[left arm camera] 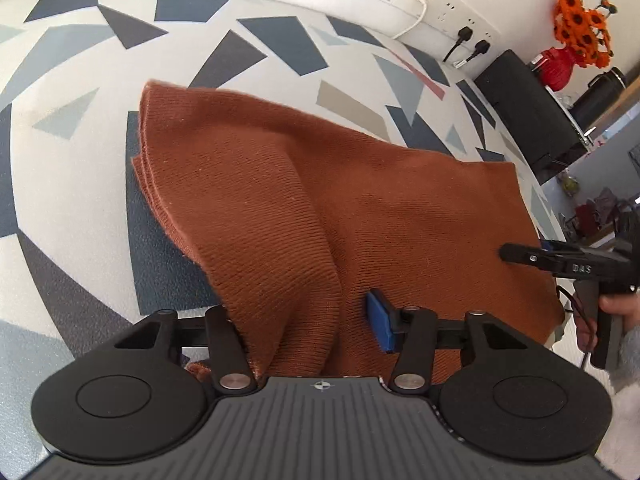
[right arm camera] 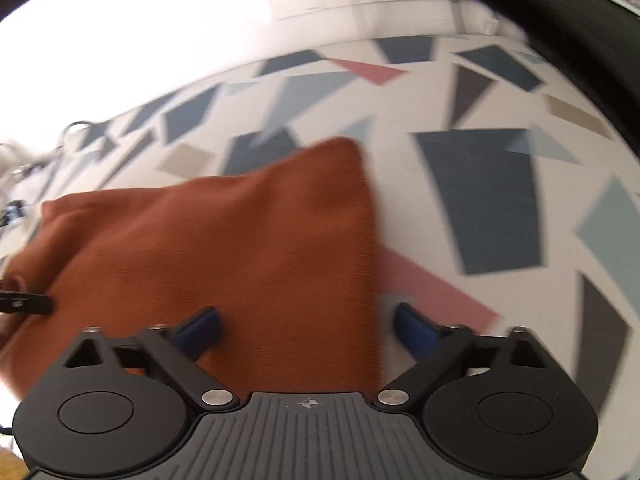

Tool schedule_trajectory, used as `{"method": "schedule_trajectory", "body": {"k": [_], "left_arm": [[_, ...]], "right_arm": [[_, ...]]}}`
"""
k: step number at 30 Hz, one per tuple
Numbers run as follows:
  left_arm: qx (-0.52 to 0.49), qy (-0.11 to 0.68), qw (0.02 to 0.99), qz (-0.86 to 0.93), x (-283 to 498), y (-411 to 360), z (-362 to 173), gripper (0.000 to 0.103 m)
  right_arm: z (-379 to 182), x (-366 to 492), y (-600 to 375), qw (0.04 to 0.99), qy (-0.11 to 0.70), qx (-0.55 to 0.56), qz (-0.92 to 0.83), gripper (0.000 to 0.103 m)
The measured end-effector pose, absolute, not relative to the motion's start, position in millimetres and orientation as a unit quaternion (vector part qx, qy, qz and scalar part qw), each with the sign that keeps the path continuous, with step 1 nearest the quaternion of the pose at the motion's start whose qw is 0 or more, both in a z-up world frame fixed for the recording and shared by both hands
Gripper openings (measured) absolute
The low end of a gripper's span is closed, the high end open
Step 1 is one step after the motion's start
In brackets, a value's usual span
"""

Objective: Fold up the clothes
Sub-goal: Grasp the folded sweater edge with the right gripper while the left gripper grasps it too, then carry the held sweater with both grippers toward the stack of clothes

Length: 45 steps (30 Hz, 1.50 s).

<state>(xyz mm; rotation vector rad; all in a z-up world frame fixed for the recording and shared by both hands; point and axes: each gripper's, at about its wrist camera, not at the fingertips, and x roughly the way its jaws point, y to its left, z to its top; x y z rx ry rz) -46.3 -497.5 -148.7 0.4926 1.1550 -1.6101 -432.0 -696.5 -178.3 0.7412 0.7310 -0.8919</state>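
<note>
Desk [left arm camera: 80, 184] w/ white cover, printed w/ angular patches: navy, grey, pale blue, tan, a few pink. Rust-brown knit garment [left arm camera: 320, 208] lies on it, partly folded, layered edges at one end, one fold raised near cam. Right-wrist view blurred.

Looked steeply down from close above, each fisheye view set behind its own gripper's fingers, toward a patterned surface [left arm camera: 80, 184]. Shared the rust knit garment [left arm camera: 320, 200], crossed from opposite sides. Caught the right gripper [left arm camera: 520, 256] at the left view's right edge.
</note>
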Motion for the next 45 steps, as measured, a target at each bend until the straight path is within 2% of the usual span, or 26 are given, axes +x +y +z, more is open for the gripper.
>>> {"method": "schedule_trajectory", "body": {"k": [4,7,9,11,12,13,22,27,36,45], "left_arm": [[0.198,0.482,0.525,-0.673,-45.4,-495.9,-149.5,0.051],[0.192,0.482,0.528,-0.673,-45.2,-494.5,-149.8,0.051],[0.189,0.481,0.533,-0.670,-46.4,-493.3,-149.6,0.050],[0.188,0.479,0.543,-0.663,-50.1,-490.9,-147.7,0.047],[0.187,0.479,0.549,-0.659,-52.4,-488.9,-144.9,0.040],[0.183,0.473,0.555,-0.659,-53.6,-484.2,-139.4,0.030],[0.104,0.393,0.615,-0.675,-38.6,-405.5,-86.1,0.026],[0.053,0.382,0.641,-0.663,-11.4,-361.6,-68.6,0.026],[-0.004,0.390,0.735,-0.555,4.9,-251.0,-56.4,0.026],[-0.072,0.396,0.853,-0.333,-23.2,-103.9,-48.8,0.026]], "right_arm": [[-177.4,-411.3,-699.3,0.776,0.360,0.321,-0.406,0.082],[-176.2,-404.5,-701.1,0.784,0.358,0.318,-0.396,0.065],[-176.0,-405.6,-703.4,0.781,0.339,0.337,-0.401,0.046],[-173.5,-406.5,-702.9,0.774,0.321,0.356,-0.413,0.033],[-171.1,-406.6,-701.1,0.771,0.314,0.361,-0.420,0.028],[-168.8,-406.7,-699.3,0.767,0.307,0.367,-0.428,0.027],[-99.8,-384.3,-632.6,0.829,0.224,0.272,-0.434,0.024],[-63.0,-360.2,-604.9,0.853,0.197,0.231,-0.424,0.024],[-41.6,-279.9,-581.2,0.902,0.229,0.195,-0.310,0.024],[-44.0,-157.2,-519.5,0.946,0.272,0.167,-0.057,0.024]]}}
